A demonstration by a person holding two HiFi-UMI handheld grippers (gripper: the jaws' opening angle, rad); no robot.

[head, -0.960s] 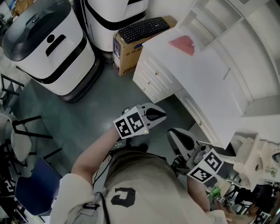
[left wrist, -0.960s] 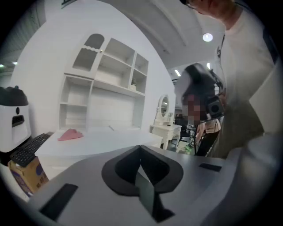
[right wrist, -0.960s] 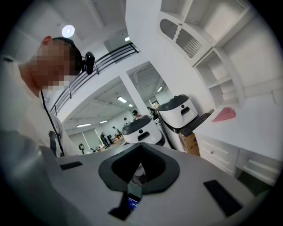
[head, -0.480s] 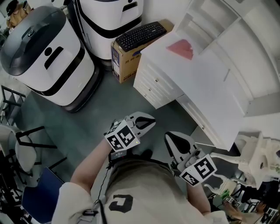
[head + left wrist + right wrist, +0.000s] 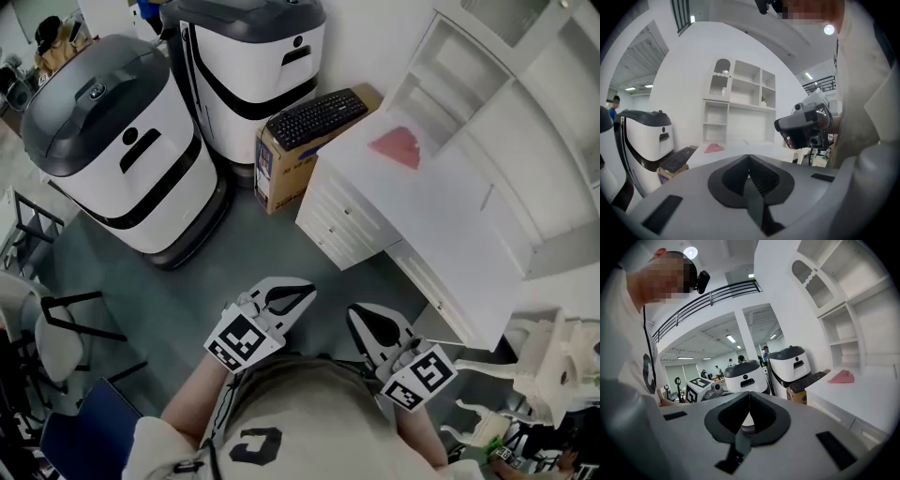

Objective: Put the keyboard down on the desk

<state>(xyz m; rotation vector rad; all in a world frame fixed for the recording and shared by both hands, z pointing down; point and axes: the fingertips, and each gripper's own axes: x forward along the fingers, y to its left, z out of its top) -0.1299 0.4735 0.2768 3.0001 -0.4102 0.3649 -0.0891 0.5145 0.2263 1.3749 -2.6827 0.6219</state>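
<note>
My left gripper (image 5: 306,288) and right gripper (image 5: 353,313) are clenched, empty. The keyboard (image 5: 317,118) lies on a box (image 5: 284,165) by the desk (image 5: 441,199).

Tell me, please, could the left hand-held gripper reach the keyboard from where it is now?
Probably not yet: the keyboard lies on the cardboard box, across open floor from the left hand-held gripper, whose jaws are shut. Nothing blocks the path.

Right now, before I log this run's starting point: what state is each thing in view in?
Left gripper: fingers shut, empty.
Right gripper: fingers shut, empty.
Cardboard box: on the floor beside the desk.
Keyboard: lying on the cardboard box, not on the desk.
Pink cloth: lying on the desk.
Drawers: closed.
</note>
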